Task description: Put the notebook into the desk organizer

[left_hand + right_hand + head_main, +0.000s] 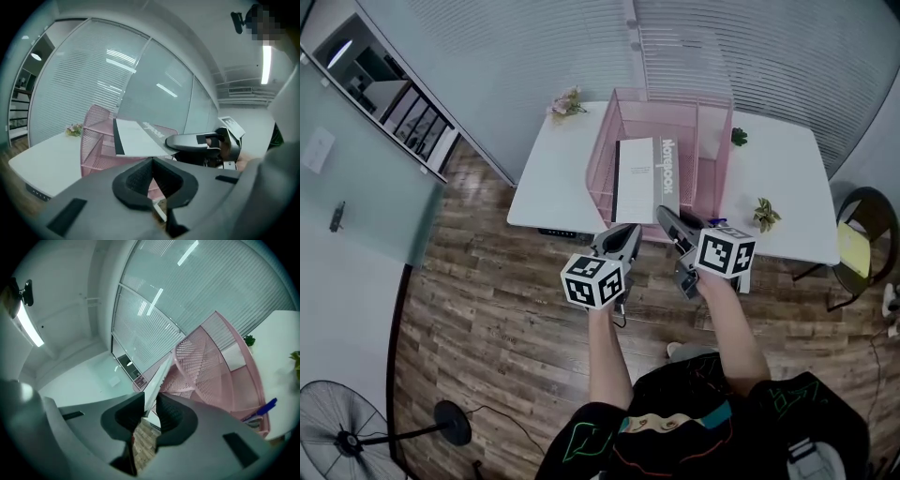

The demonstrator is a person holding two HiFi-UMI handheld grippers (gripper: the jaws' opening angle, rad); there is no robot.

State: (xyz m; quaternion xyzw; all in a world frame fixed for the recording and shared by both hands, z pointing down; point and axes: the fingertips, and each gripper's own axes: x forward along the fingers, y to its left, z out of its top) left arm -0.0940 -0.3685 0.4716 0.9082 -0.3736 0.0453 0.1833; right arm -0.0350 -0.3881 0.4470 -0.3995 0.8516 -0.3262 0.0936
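A white notebook (639, 178) with a black spine lies tilted in the pink mesh desk organizer (675, 117) on the white table (553, 187), its near end sticking out toward me. My right gripper (664, 212) is at that near end. In the right gripper view the notebook (159, 376) runs edge-on between the jaws of the right gripper (150, 401), with a gap beside it. My left gripper (630, 228) hovers just left of it, short of the table edge. Its pads meet with nothing between them in the left gripper view (152, 161), below the notebook (138, 138) and the organizer (93, 136).
A small flower bunch (567, 101) sits at the table's far left corner, and two little plants (738, 137) (764, 214) stand on the right. A blue pen (262, 408) lies by the organizer. A chair (862, 244) stands right of the table, a fan (337, 431) on the floor.
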